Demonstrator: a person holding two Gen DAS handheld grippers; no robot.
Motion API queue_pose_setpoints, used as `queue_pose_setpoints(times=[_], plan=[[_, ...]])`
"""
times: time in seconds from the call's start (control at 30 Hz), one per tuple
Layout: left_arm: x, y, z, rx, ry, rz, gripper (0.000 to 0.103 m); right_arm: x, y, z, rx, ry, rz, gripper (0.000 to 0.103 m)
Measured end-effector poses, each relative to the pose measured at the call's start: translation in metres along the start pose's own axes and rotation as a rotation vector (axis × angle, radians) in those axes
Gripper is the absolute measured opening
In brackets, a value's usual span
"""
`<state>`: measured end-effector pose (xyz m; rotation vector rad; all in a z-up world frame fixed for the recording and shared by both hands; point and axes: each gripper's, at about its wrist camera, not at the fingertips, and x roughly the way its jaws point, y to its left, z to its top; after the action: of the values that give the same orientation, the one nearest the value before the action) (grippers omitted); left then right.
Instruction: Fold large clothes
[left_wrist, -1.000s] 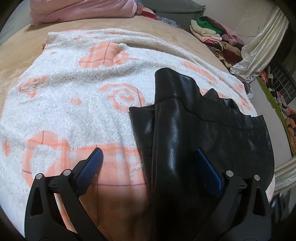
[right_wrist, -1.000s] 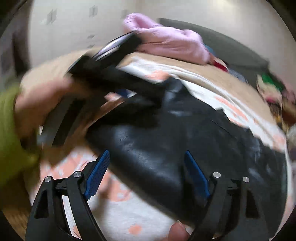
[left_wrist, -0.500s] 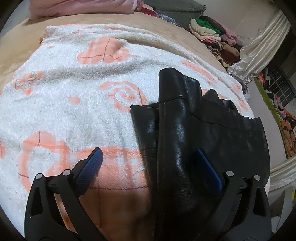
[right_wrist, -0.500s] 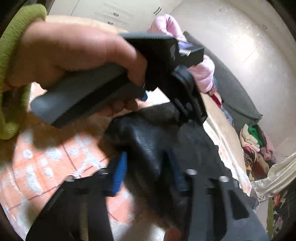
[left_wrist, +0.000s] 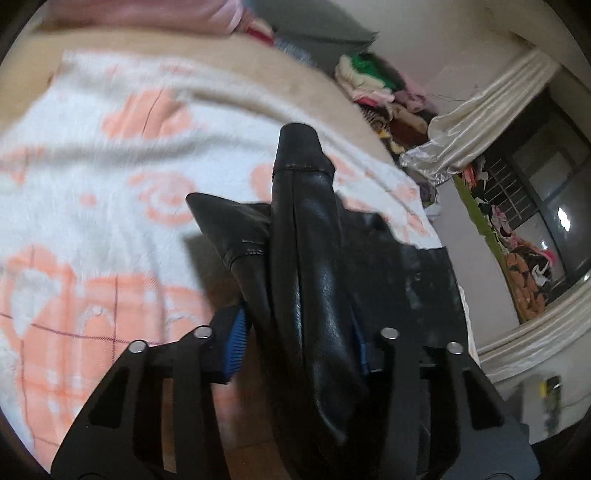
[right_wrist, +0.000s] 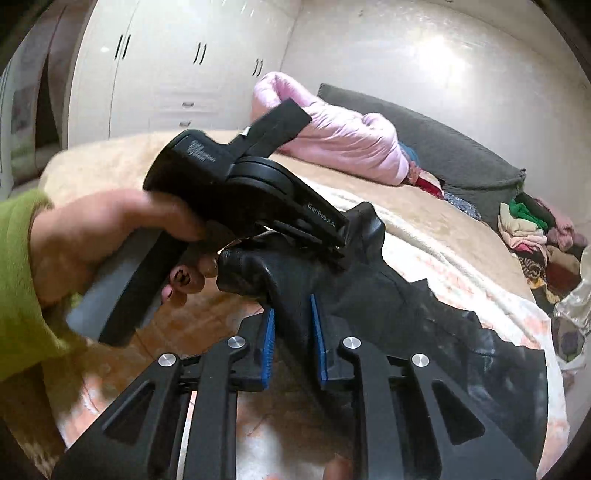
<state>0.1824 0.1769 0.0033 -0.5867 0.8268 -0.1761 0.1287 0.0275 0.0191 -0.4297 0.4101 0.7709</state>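
While the left wrist view is considered, a bunched fold of the black leather garment (left_wrist: 314, 280) is seen between the closing jaws of the left gripper (left_wrist: 295, 343), its long axis running straight ahead over the blanket (left_wrist: 92, 206). From the right wrist view, the right gripper (right_wrist: 291, 343) is closing on the same garment (right_wrist: 369, 295), just beside the left hand (right_wrist: 110, 240).

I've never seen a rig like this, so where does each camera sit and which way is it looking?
Left wrist: sits on the left hand-held gripper, looking down over the bed at the black leather garment between its closing jaws.
Right wrist: sits on the right hand-held gripper, facing the same garment, the person's left hand and green sleeve.
Both share the garment and patterned blanket.
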Motion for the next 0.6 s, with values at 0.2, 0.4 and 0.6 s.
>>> queue_pose_setpoints(times=[0.2, 0.4, 0.6], plan=[[-0.015, -0.061, 0.004, 0.073, -0.086, 0.018, 0.034, -0.042, -0.035, 0.001, 0.068, -0.071, -0.003, 0.016], [-0.005, -0.137, 0.014, 0.195, -0.103, 0.044, 0.038, -0.081, -0.083, -0.01, 0.146, -0.114, -0.064, 0.015], [0.021, -0.193, 0.01, 0.28, -0.094, 0.055, 0.042, -0.111, -0.121, -0.036, 0.216, -0.131, -0.118, 0.011]])
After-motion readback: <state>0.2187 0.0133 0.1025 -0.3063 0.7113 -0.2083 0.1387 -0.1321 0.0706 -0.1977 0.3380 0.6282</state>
